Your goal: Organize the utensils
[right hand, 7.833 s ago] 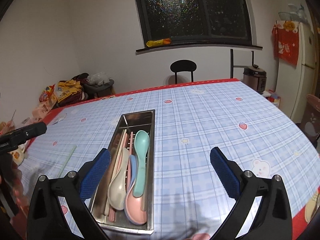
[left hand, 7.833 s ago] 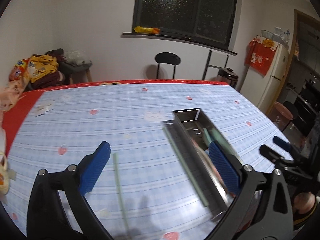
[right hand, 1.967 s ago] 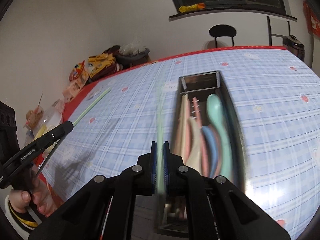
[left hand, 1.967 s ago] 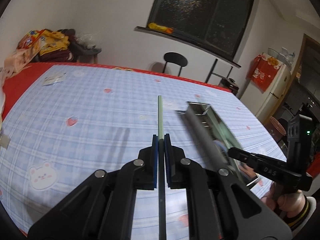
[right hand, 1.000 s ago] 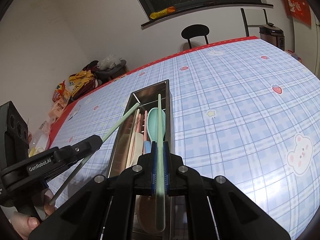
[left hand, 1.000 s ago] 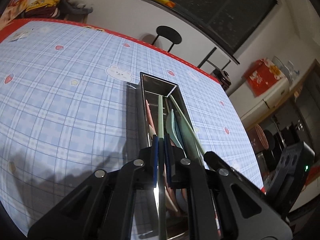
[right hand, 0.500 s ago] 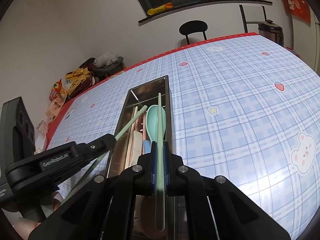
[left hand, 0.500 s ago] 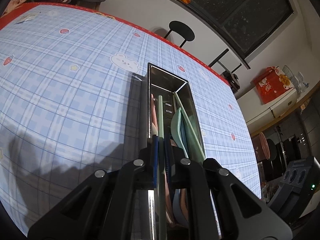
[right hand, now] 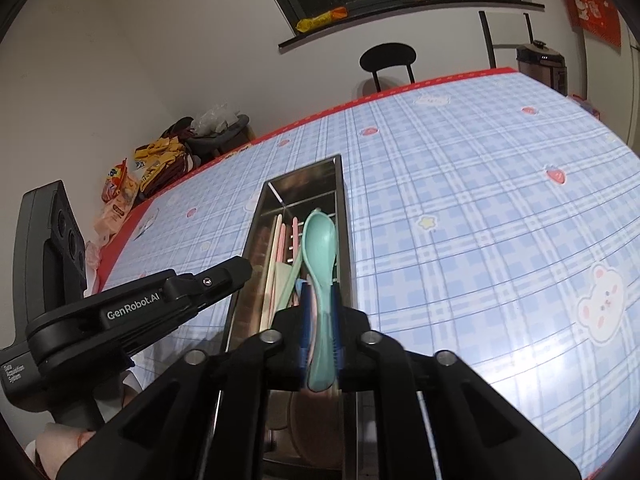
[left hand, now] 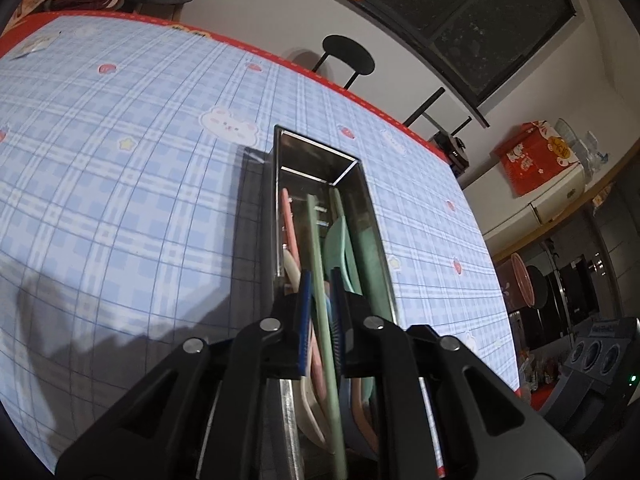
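A long steel utensil tray (left hand: 370, 216) (right hand: 345, 216) lies on the blue checked tablecloth and holds spoons and chopsticks. My left gripper (left hand: 320, 312) hovers over its near end with the jaws slightly parted; a pale green chopstick (left hand: 318, 264) runs between the blue pads into the tray. My right gripper (right hand: 320, 324) is over the same end, jaws also slightly parted. A teal spoon (right hand: 320, 248) lies in the tray between and beyond its pads. The green chopstick it held is out of its jaws. The left gripper's body (right hand: 132, 312) shows beside the tray in the right wrist view.
The table (left hand: 120, 184) has a red border. A black chair (right hand: 387, 58) stands at the far edge. Clothes and snack bags (right hand: 160, 164) pile at the far left corner. A fridge with a red cloth (left hand: 536, 160) stands to the right.
Both grippers lowered toward the tray and their jaws parted a little. The right gripper's green chopstick has left its jaws; the left's chopstick now lies along the tray.
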`<state>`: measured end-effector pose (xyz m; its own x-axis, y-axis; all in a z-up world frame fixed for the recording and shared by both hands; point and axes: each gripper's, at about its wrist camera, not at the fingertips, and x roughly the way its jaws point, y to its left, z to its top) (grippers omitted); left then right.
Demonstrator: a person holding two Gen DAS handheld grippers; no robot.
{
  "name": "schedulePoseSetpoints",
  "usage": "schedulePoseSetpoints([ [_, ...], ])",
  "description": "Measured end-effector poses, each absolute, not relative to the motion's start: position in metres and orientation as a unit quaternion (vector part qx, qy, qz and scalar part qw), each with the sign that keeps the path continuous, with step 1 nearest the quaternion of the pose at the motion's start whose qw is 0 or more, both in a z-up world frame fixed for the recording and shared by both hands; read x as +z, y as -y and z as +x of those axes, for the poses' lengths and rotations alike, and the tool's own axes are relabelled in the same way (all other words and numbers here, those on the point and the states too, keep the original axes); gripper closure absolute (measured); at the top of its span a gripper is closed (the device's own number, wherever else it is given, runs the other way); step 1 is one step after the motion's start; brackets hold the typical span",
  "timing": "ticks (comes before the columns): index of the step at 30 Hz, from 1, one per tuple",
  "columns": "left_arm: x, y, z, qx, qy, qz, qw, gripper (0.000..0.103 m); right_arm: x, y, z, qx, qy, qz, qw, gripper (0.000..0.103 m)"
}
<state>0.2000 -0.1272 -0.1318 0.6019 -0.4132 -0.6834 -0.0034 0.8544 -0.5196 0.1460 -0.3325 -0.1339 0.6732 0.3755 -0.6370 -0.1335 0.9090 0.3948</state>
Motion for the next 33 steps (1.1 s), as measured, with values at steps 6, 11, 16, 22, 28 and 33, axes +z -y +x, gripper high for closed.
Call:
schedulePoseSetpoints([
  [6,-0.106,0.112,0.188,-0.108,-0.402,-0.203,0.886,0.055,-0.11,0.341,0.131,0.121,-0.355,0.138,0.917,0.039],
  [11,-0.074,0.093,0.167,-0.098,-0.359,-0.157,0.915,0.02,-0.082,0.338,0.116,0.105,-0.334,0.091,0.932,0.008],
  [16,-0.038,0.075,0.137,-0.084,-0.306,-0.103,0.943,0.006,-0.052,0.332,0.096,0.096,-0.316,0.055,0.942,0.006],
  [22,0.004,0.054,0.096,-0.068,-0.247,-0.044,0.966,0.006,-0.014,0.326,0.061,0.079,-0.271,0.023,0.959,0.006],
  [28,0.033,0.04,0.057,-0.062,-0.209,-0.001,0.976,0.006,0.012,0.319,0.03,0.053,-0.234,-0.003,0.971,0.006],
  [33,0.042,0.041,0.033,-0.046,-0.198,0.037,0.978,0.006,0.026,0.316,0.004,0.021,-0.214,-0.012,0.977,0.006],
])
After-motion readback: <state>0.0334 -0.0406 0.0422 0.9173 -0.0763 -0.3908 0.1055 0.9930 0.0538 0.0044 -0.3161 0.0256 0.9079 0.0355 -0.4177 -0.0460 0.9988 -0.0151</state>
